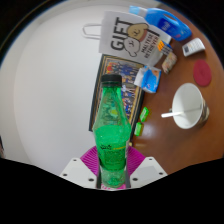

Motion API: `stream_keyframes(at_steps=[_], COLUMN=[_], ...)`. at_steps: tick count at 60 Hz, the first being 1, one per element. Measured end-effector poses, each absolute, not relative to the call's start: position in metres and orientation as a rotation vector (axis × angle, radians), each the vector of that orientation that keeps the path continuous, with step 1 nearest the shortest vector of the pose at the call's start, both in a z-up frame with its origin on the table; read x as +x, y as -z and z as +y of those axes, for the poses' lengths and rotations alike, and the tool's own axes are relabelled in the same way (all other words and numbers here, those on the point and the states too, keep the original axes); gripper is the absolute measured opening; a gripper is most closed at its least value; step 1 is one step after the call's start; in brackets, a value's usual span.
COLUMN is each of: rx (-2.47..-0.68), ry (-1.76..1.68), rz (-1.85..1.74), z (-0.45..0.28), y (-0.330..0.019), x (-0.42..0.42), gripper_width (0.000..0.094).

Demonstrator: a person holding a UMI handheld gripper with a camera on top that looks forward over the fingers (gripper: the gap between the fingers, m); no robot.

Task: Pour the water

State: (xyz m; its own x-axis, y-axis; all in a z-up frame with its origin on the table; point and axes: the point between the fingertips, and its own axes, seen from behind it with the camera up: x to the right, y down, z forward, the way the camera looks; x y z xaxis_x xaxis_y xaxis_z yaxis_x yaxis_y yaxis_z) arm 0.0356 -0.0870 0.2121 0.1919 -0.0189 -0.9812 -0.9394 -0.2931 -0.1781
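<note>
A green plastic bottle (112,125) with a black cap stands upright between my fingers. My gripper (111,165) is shut on the bottle's lower half, both magenta pads (91,158) pressing its sides. Beyond the bottle to the right, a white mug (188,104) sits on the brown table (170,150), with a spoon or stick leaning out of it. The bottle's base is hidden behind the fingers.
A white surface (45,100) lies to the left. Behind the bottle are a dark book or box (125,75), a white "GIFT" bag (125,38), blue packages (160,25), a small green item (145,115) and a red object (205,72).
</note>
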Motion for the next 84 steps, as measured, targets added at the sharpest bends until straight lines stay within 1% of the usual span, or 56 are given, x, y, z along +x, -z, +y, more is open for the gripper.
stream_keyframes(at_steps=[10,16,21,24,32,37,43,47,51,56,63,69,72,75,78,82,84], rx=[-1.666,-1.685,-1.697,-1.71,-1.743,-1.771,-1.817,-1.844,-1.857,-1.86,-1.858,-1.823,-1.811,-1.804,-1.805,-1.826,-1.843], ry=[-0.81,-0.587,-0.377,-0.253,-0.038,0.013,0.016,-0.001,-0.032,-0.069,-0.083,-0.093,-0.101,-0.103,-0.099,-0.086,-0.082], rz=[0.6,0.42,0.294,0.227,0.113,0.08,0.056,0.039,0.042,0.035,-0.005,-0.018,-0.014,-0.011,-0.013,-0.008,0.002], z=[-0.093,-0.096,-0.096,-0.094,-0.089,-0.086,-0.082,-0.079,-0.078,-0.076,-0.076,-0.077,-0.078,-0.079,-0.08,-0.081,-0.083], y=[-0.248,-0.266,-0.272,-0.27,-0.242,-0.212,-0.167,-0.137,-0.115,-0.098,-0.084,-0.085,-0.086,-0.086,-0.086,-0.085,-0.084], x=[0.084,0.119,0.156,0.18,0.241,0.272,0.297,0.304,0.309,0.309,0.306,0.305,0.305,0.305,0.306,0.306,0.307], gripper_width=[0.0324,0.0322,0.0322,0.0322,0.0322,0.0322,0.0323,0.0322,0.0323,0.0323,0.033,0.0332,0.0354,0.0399,0.0477,0.0546,0.0625])
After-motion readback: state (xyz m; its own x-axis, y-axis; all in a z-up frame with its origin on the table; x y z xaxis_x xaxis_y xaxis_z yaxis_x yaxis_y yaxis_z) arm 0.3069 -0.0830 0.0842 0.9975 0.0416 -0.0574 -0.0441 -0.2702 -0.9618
